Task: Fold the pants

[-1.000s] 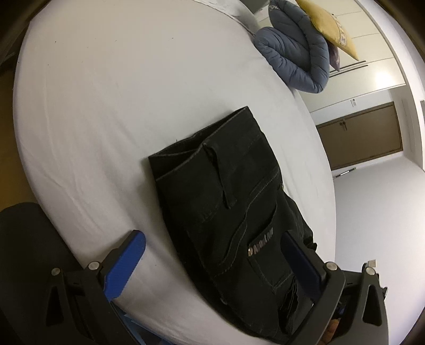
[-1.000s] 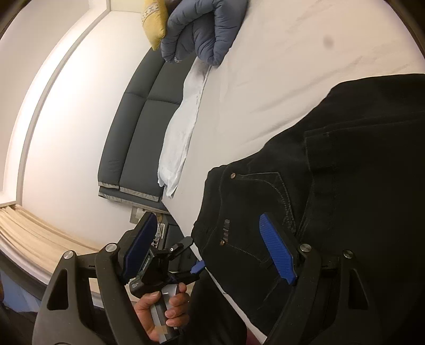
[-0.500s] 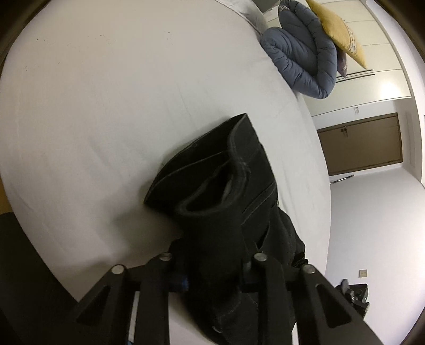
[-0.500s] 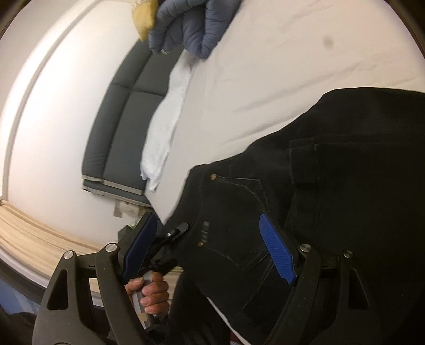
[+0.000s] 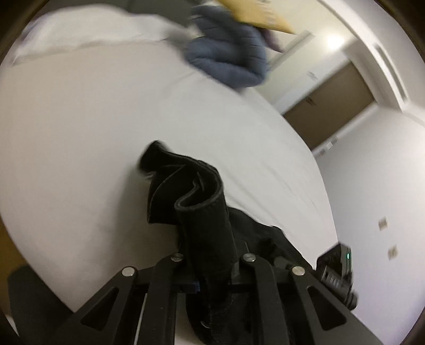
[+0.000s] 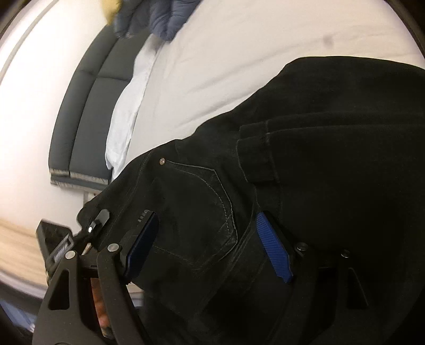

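- left gripper [image 5: 212, 276] is clamping a bunched fold of the black pants [image 5: 202, 225]; jaws have just been closing, cloth is sitting pinched between them at the near edge of the left wrist view.
- That pinched fold is standing up off the white bed sheet [image 5: 79, 132]: a curled band of denim rising from the jaws and pointing away toward the far side, its open seamed edge facing up.
- The rest of the pants is trailing down and right of the lifted fold, lying on the near right part of the sheet.
- right gripper [image 6: 209, 244] is spread wide, blue pads [image 6: 273, 252] sitting either side of the back pocket area; left pad is looking close to or on the cloth, right pad too, but no pinch is showing, so I'm reading it as released.
- In the right wrist view the pants are lying flat, long axis running from near left toward far right, pocket rivet [image 6: 162, 161] toward the left edge, folded hem overlapping on the right.
- A hand [image 6: 102, 307] is partly showing under the near left linkage.
- Farther off: blue-grey puffer jacket [image 5: 228, 58] lying at the far edge of the sheet, yellow cushion [image 5: 255, 13] behind it, blurred.
- Dark grey headboard panels [image 6: 87, 111] sitting far left in the right wrist view.
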{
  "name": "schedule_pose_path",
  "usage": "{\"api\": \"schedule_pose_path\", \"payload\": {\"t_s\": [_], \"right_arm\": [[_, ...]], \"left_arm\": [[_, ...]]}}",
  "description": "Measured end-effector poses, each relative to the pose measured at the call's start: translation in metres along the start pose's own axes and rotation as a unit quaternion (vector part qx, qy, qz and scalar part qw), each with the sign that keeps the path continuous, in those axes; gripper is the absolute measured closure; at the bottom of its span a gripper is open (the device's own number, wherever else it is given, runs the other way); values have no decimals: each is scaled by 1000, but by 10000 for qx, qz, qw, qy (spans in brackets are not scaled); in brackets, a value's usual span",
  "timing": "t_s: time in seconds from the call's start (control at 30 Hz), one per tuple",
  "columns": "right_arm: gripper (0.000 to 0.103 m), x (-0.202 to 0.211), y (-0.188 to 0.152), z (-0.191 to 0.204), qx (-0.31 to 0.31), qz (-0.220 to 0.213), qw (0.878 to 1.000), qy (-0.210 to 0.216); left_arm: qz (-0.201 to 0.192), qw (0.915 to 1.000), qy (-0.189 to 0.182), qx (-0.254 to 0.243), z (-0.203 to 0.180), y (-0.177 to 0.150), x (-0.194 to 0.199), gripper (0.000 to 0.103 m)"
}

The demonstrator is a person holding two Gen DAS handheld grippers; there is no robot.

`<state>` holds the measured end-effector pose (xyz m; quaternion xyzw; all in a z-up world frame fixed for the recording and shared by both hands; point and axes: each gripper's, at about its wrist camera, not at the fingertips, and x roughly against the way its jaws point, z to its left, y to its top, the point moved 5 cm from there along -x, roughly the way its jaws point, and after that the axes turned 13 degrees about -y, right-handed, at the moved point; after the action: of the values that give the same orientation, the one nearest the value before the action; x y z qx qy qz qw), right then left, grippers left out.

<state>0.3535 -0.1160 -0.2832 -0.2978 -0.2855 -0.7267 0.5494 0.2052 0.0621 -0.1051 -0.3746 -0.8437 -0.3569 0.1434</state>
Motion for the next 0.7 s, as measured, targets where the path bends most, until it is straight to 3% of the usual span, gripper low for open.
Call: {"api": "schedule_pose_path", "payload": {"t_s": [0.1,0.2,0.3,0.33,0.43,0.7], "right_arm": [[26,40,0,5,26,-140,9991,400],[26,76,0,16,385,-213,9970,641],[26,109,2,14,535,-314,9955,718],[26,118,2,11,544,-351,9952,739],[26,139,0,2,553,-467,9946,740],[25,168,-6,-52,133,-631,9949,775]], "left_arm": [[74,9967,6,-810,-48,-4,-7,91],[266,9868,-48,-1599,-95,-22,-23,91],[535,9691,-112,-2404,-141,-52,-47,91],[648,9598,-139,-2728,-157,-67,-57,91],[918,9395,-175,-3296,-182,-102,-75,91],[1446,9029,-121,-4045,-208,-160,-110,92]]}}
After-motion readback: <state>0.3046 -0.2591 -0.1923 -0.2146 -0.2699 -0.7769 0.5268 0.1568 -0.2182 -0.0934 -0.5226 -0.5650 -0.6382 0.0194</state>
